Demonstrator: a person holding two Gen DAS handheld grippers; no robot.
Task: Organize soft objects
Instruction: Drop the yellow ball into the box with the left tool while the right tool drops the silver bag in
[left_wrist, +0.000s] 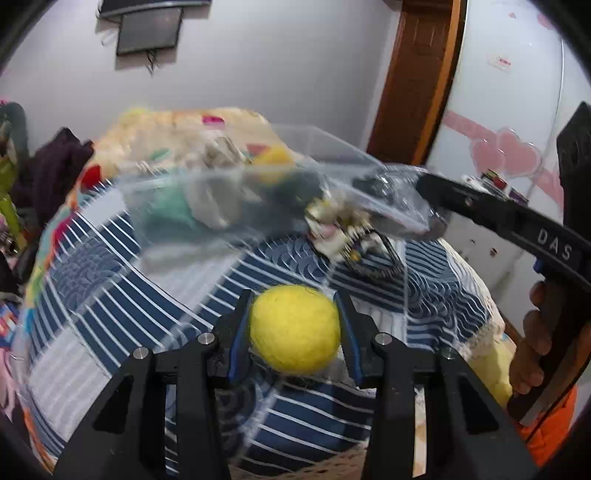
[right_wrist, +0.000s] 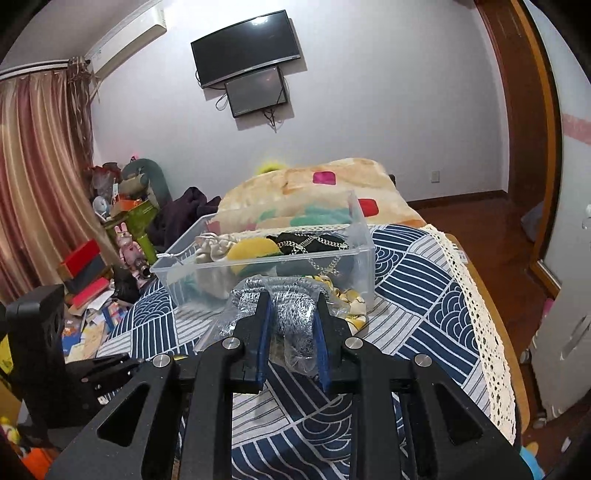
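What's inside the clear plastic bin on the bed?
In the clear plastic bin: a yellow round sponge, a beige cloth pouch and a black chain-strapped bag. Anything beneath them is covered.

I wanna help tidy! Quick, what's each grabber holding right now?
Left gripper: closed on the fuzzy yellow felt ball.
Right gripper: closed on the crinkly clear plastic bag with silvery grey stuff inside.

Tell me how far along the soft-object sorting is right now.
Partly done: the clear bin on the bed already holds several soft items. In hand: the left gripper clamps a yellow felt ball, and the right gripper holds a plastic-wrapped grey item. Left: both, plus a patterned pouch beside the bin.
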